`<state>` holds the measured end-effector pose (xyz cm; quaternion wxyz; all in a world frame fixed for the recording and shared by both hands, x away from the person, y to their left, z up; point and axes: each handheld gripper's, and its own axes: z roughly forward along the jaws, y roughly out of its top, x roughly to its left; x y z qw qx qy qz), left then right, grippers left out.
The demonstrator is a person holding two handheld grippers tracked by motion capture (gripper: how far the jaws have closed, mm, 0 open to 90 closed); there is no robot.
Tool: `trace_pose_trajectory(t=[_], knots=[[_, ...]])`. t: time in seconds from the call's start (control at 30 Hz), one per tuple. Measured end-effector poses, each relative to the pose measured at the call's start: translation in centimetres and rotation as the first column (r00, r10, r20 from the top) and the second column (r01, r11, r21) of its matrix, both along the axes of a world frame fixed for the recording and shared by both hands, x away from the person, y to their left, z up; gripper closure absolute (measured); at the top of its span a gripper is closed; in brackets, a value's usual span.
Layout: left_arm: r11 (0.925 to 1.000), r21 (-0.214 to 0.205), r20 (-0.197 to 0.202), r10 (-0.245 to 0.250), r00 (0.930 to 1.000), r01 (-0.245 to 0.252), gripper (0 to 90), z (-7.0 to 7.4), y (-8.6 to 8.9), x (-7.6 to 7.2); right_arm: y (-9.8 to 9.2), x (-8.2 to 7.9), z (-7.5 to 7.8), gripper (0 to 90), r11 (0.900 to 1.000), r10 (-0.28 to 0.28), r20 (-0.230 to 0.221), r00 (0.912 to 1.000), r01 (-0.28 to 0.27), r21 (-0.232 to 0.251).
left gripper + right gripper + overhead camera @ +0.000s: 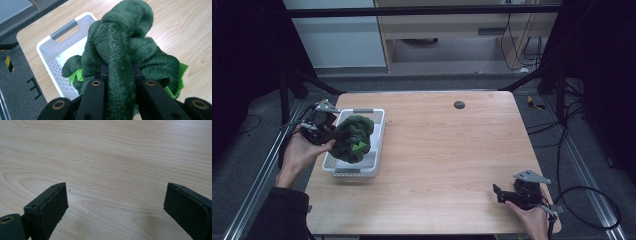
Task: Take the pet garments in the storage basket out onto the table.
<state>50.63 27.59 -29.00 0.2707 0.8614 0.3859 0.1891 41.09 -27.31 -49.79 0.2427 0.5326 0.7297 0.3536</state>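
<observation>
A dark green plush toy (pixel 353 138) with bright green felt bits hangs over the white perforated basket (pixel 379 131) at the table's left. My left gripper (pixel 333 136) is shut on it from the left side. In the left gripper view the black jaws pinch a thick fold of the plush toy (pixel 120 50), which is lifted above the basket (pixel 47 56); part of it still trails inside. My right gripper (pixel 498 194) rests low near the table's front right corner. In the right gripper view its fingers (pixel 53 201) stand wide apart over bare wood with nothing between them.
The wooden table (pixel 447 150) has a small black round spot (pixel 459 104) near its far edge. Dark frame rails run along both sides of the table, and cables lie on the floor at the right.
</observation>
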Motion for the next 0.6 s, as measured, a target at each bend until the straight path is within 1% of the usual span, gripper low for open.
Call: trace_pose_trajectory(t=[0.03, 0.07, 0.1, 0.17, 0.2, 0.23, 0.4, 0.43, 0.47, 0.6], knots=[[1.0, 0.0, 0.0, 0.0, 1.0, 0.0, 79.5, 0.0, 0.0, 0.0, 0.0, 0.0, 0.0, 5.3, 1.0, 0.0, 0.0, 1.0, 0.0, 0.0], [1.0, 0.006, 0.001, 0.001, 1.0, -0.001, 79.5, 0.4, -0.2, -0.2, 0.0, 0.0, 0.0, 5.4, 1.0, 0.002, 0.006, 1.0, -0.002, 0.007], [1.0, 0.005, 0.003, -0.002, 1.0, 0.002, 79.6, 0.6, -0.3, -0.3, 0.0, 0.0, 0.1, 5.4, 1.0, 0.004, 0.007, 1.0, -0.004, 0.002], [1.0, 0.005, 0.005, -0.008, 1.0, 0.008, 79.5, 0.8, -0.4, -0.4, 0.1, 0.0, 0.1, 5.4, 1.0, 0.003, 0.009, 1.0, -0.003, 0.005], [0.9996, 0.018, 0.005, -0.022, 0.9997, 0.022, 79.5, 1.2, -0.5, -0.6, 0.1, -0.1, 0.2, 5.4, 1.0, 0.005, 0.009, 1.0, -0.005, 0.004], [0.9995, 0.02, 0.007, -0.025, 0.9997, 0.025, 79.6, 1.4, -0.6, -0.7, 0.1, -0.1, 0.2, 5.4, 1.0, 0.009, 0.015, 0.9998, -0.009, -0.002], [0.9994, 0.018, 0.017, -0.032, 0.9994, 0.031, 79.6, 2.0, -1.0, -1.1, 0.1, -0.1, 0.2, 5.4, 1.0, 0.006, 0.022, 0.9997, -0.006, 0.001], [0.9989, 0.025, 0.028, -0.039, 0.9988, 0.039, 79.5, 2.1, -1.0, -1.2, 0.1, -0.1, 0.2, 5.4, 1.0, 0.005, 0.021, 0.9998, -0.005, 0.0], [0.9984, 0.033, 0.03, -0.047, 0.9984, 0.046, 79.6, 2.4, -1.1, -1.3, 0.1, -0.1, 0.3, 5.1, 1.0, 0.007, 0.024, 0.9997, -0.007, -0.003], [0.9977, 0.035, 0.035, -0.059, 0.9976, 0.058, 79.6, 2.8, -1.3, -1.6, 0.0, -0.2, 0.3, 5.1, 1.0, 0.004, 0.03, 0.9996, -0.004, -0.001]])
